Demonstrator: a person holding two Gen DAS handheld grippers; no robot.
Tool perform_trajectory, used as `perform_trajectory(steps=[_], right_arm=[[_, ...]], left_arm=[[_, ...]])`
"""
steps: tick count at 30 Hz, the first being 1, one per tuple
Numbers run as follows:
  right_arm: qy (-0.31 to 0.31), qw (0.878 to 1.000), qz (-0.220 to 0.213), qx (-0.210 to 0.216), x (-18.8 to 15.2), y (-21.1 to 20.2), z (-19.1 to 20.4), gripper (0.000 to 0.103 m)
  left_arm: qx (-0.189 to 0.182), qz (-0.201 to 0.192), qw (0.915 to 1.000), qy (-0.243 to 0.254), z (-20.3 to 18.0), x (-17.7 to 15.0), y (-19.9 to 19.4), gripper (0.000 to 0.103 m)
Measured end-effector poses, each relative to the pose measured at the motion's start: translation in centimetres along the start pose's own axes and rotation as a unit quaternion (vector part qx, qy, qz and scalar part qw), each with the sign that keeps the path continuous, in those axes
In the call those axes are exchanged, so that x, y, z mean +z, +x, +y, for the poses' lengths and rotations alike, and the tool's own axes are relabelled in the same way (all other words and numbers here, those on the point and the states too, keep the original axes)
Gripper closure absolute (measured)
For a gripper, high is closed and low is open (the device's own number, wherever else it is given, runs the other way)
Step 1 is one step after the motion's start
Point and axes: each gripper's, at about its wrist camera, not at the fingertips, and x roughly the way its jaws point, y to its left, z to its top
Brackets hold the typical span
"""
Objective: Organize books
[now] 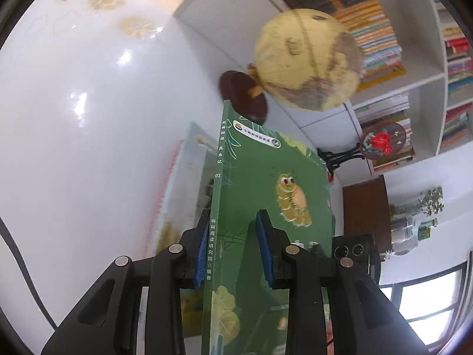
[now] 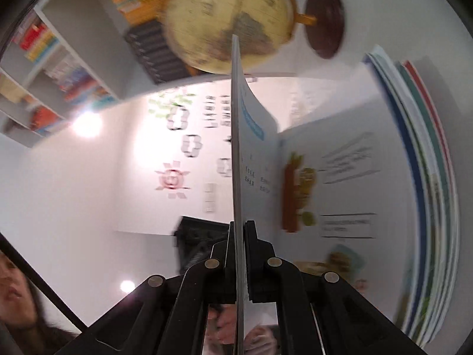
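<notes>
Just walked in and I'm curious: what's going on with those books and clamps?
A person is sorting books with a handheld gripper in each hand. The left gripper has a green book between its blue pads, spine toward the camera. The right gripper is shut on one thin page or cover of an open picture book. A globe stands on the white table ahead.

Both wrist views look close along held books, sharing the globe [image 1: 307, 59].

1. The left gripper [image 1: 232, 248] is seen angled downward, its blue pads [image 1: 202, 254] set part-way apart.
2. The right gripper [image 2: 240, 247] is held level, its jaws pressed nearly together.
</notes>
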Motion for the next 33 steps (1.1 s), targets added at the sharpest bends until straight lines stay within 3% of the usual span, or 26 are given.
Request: perform_trajectory(steps=[5, 8, 13, 14, 17, 19, 24, 28, 33], right_arm=[[-0.026, 0.991, -0.013, -0.134, -0.1, 0.8, -1.1, 0.099], [-0.05, 0.975, -0.017, -0.218, -0.7, 1.3, -0.7, 0.099], [-0.087, 0.947, -0.032, -0.309, -1.2, 2.2, 0.3, 0.09], [-0.092, 0.943, -0.034, -0.317, -1.3, 2.3, 0.5, 0.088], [-0.098, 0.943, -0.034, -0.316, -1.5, 2.7, 0.8, 0.064], [-0.104, 0.941, -0.033, -0.321, -1.6, 3.0, 1.3, 0.06], [-0.105, 0.94, -0.031, -0.324, -1.6, 3.5, 1.6, 0.058], [-0.108, 0.939, -0.016, -0.326, -1.5, 3.6, 1.9, 0.056], [-0.109, 0.921, -0.002, -0.375, -1.3, 3.9, 3.0, 0.054]], left_arm=[[0.027, 0.023, 0.9992, 0.02, 0.8, -0.1, 1.9, 0.078], [0.051, 0.027, 0.9973, 0.047, 0.3, -0.4, 2.7, 0.077], [0.088, 0.033, 0.9924, 0.08, -1.2, -0.4, 3.3, 0.07], [0.093, 0.035, 0.9913, 0.086, -1.5, -0.4, 3.4, 0.068], [0.119, 0.038, 0.987, 0.101, -2.2, -0.5, 3.8, 0.067], [0.137, 0.035, 0.9839, 0.11, -2.4, -0.5, 3.8, 0.065], [0.171, 0.025, 0.9785, 0.112, -2.4, -0.4, 3.4, 0.063], [0.239, 0.021, 0.9631, 0.121, -2.4, -0.4, 2.9, 0.062], [0.297, 0.019, 0.945, 0.137, -2.6, -0.7, 2.5, 0.062]])
